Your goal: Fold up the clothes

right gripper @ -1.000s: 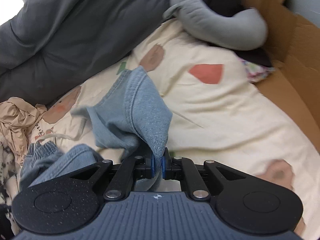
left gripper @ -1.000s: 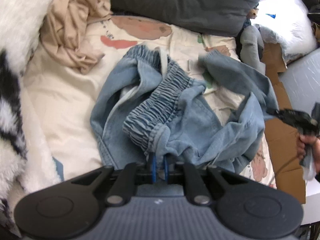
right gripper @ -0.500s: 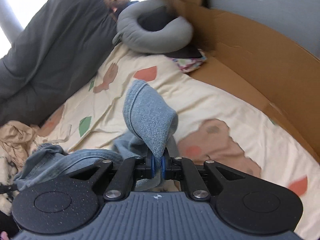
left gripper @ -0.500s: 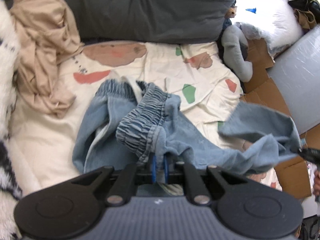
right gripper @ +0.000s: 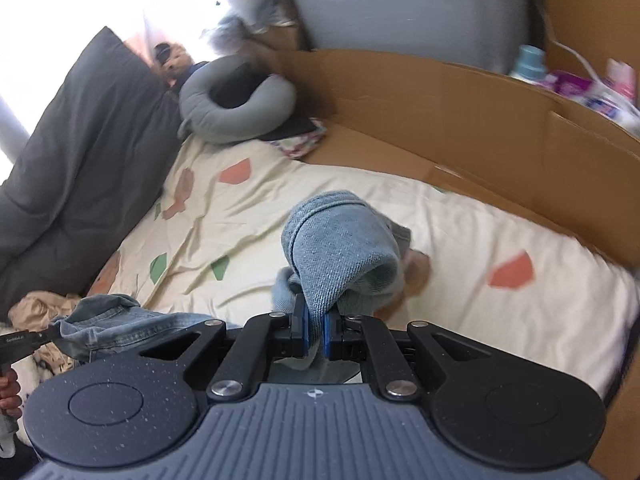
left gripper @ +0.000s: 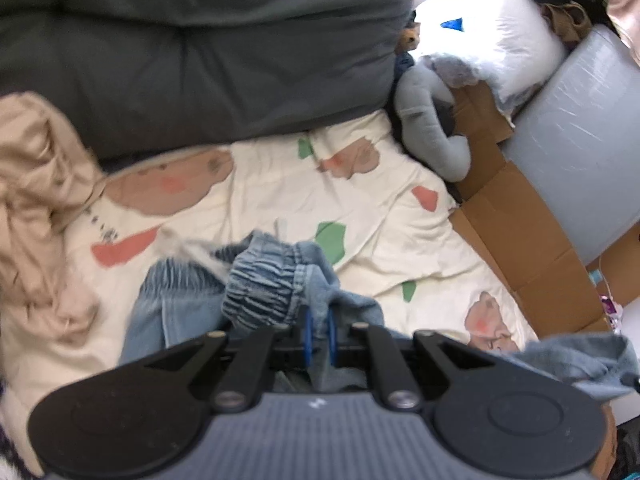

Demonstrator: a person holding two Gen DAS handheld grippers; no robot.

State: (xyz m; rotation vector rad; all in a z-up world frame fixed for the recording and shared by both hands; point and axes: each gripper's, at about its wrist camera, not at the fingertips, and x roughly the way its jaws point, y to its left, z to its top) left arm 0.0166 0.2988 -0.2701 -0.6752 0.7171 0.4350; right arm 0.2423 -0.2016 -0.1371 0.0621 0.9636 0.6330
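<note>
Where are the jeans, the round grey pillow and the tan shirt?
jeans [right gripper: 340, 248], right wrist view, raised folded cloth.
round grey pillow [right gripper: 240, 120], right wrist view, lower curve.
tan shirt [left gripper: 36, 184], left wrist view, crumpled middle.

The left claw [left gripper: 319, 330] has its blue pads pinched tight on denim. The right claw [right gripper: 315, 330] is likewise clamped on denim. A hand [right gripper: 9, 390] grips the left handle.

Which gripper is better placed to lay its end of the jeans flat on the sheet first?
Probably the left gripper. It pinches the jeans at the elastic waistband, close above the sheet. The right gripper holds a leg end out toward the cardboard.
</note>
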